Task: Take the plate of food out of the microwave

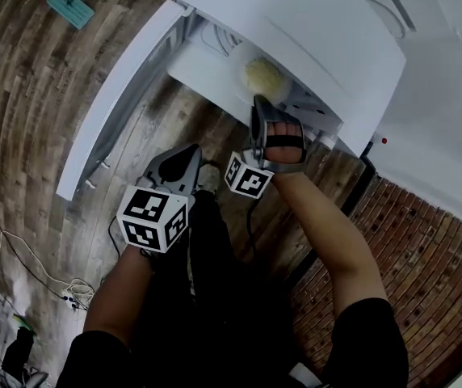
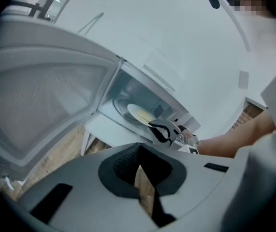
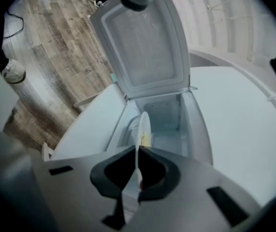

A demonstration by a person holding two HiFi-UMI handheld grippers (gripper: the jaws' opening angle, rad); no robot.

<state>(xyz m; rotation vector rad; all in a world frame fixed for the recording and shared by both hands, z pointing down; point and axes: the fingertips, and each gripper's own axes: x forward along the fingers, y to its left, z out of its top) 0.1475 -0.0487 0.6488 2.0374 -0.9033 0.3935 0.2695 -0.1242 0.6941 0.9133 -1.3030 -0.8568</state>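
Nearest the person, the left tool (image 1: pixel 185 163) hangs back from the appliance over the wooden floor (image 1: pixel 29 95). Its jaws are brought together with nothing between them, only floor showing through the slit below the tips, so it has no part in the lift at this point. Further out, the right tool (image 3: pixel 137 159) reaches into the open front of the microwave (image 1: pixel 320 31). Its jaws are pinched narrow on the near rim of the plate (image 2: pixel 132 110), which runs edge-on from between them in the right gripper view. The plate carries a pale yellow heap of food (image 1: pixel 263 75). It sits at the mouth of the cavity, seemingly just above the glass turntable, though whether it has fully left the glass cannot be made out. Beyond and to the side, the door (image 1: pixel 114 103) stands swung wide, well clear of the way out. So, as a judgement: opening the door, reaching in and gripping the rim are done. What is left is to draw the plate out past the door frame, keeping it level so the food does not slide, and to set it down somewhere. No landing place for it shows in these views.
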